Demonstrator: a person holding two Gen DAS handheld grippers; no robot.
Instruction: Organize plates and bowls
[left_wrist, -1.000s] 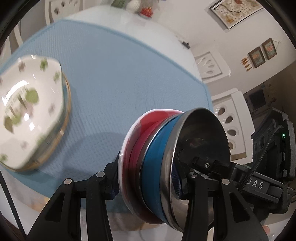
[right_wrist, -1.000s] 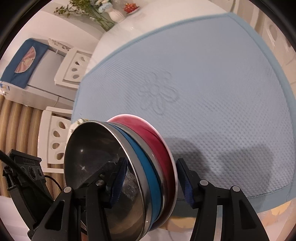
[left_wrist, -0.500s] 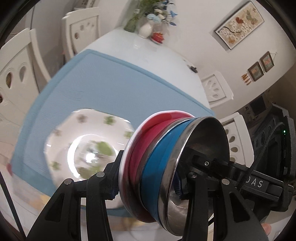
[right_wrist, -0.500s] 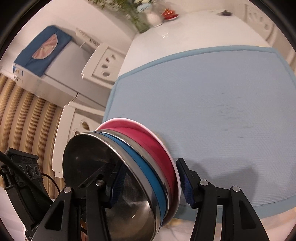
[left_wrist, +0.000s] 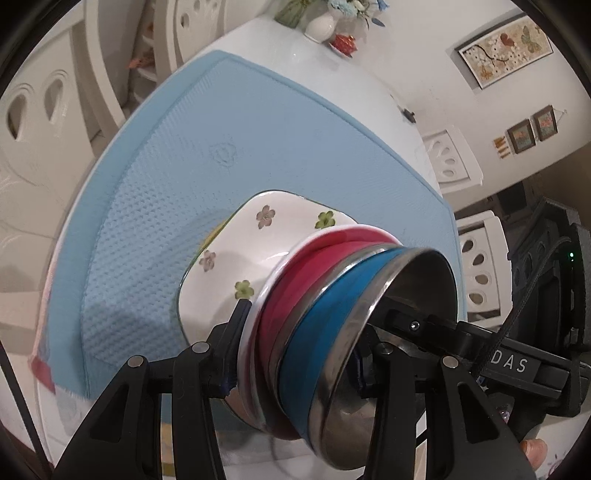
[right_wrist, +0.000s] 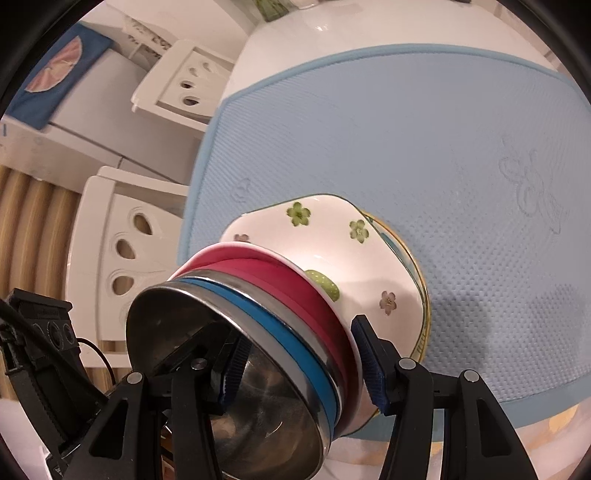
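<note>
A nested stack of bowls (left_wrist: 317, 332) (right_wrist: 288, 295), steel inside with blue and red bands outside, is gripped from two opposite sides. My left gripper (left_wrist: 295, 362) is shut on its rim, and so is my right gripper (right_wrist: 301, 369). Each gripper's body shows in the other's view, the right gripper (left_wrist: 517, 363) and the left gripper (right_wrist: 40, 332). Just beyond the stack's base sits a white floral bowl (left_wrist: 240, 258) (right_wrist: 332, 229) on a gold-rimmed plate (right_wrist: 417, 269), on the blue mat (left_wrist: 258, 129) (right_wrist: 406, 129). I cannot tell whether the stack touches the floral bowl.
White chairs (left_wrist: 33, 103) (right_wrist: 122, 258) stand close around the white table (left_wrist: 288, 55). A flower vase (left_wrist: 321, 26) and a small red item (left_wrist: 343, 42) sit at its far end. A grey appliance (right_wrist: 85, 122) with a blue cloth on it stands beyond the chairs.
Both grippers have carried the bowl stack sideways across the mat. The floral bowl, far left in the left wrist view before, now lies directly behind the stack. Both grips are unchanged.
</note>
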